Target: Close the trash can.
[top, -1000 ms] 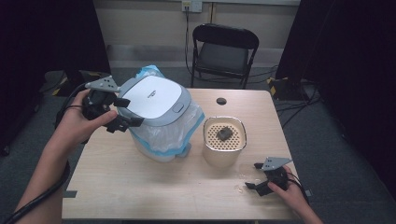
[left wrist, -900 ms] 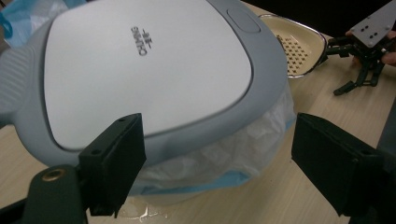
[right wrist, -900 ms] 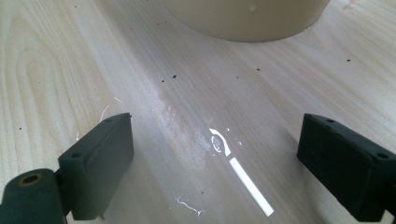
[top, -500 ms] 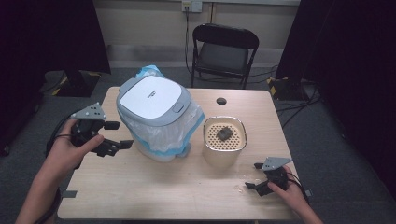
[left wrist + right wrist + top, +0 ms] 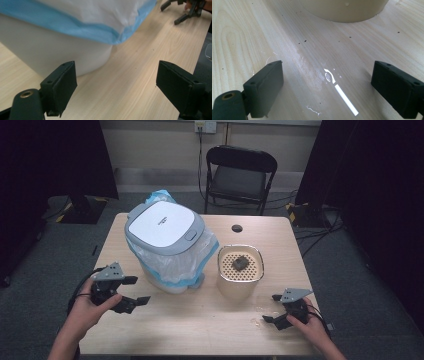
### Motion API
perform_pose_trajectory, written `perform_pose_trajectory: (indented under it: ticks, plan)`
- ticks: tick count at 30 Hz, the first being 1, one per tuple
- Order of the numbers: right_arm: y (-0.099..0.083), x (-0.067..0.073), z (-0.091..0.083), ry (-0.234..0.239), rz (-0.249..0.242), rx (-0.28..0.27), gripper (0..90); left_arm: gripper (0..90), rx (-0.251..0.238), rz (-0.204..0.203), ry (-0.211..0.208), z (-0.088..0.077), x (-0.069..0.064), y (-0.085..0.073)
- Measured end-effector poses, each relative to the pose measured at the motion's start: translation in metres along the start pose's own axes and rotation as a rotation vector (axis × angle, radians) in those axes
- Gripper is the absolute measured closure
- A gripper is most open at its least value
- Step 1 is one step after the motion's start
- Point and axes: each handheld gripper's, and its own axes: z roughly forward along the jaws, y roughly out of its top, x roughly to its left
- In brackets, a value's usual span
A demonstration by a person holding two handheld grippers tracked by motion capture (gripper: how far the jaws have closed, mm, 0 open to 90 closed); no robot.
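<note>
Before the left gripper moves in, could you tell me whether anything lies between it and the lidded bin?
Nothing visible does: the left gripper is open, with bare table between it and the bin.

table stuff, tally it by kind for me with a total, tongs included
tongs: 2, left and right
lidded bin with blue-edged bag: 1
beige strainer pot: 1
dark lump in the strainer: 1
total: 5
</note>
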Motion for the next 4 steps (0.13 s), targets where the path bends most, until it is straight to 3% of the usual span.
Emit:
perform_pose_trajectory:
  ticks: [4]
  plan:
    - [0.0, 0.0, 0.0, 0.0, 0.0, 0.0, 10.2, 16.4, -0.006, -0.005, -0.021, 0.0129, -0.0034, -0.0108]
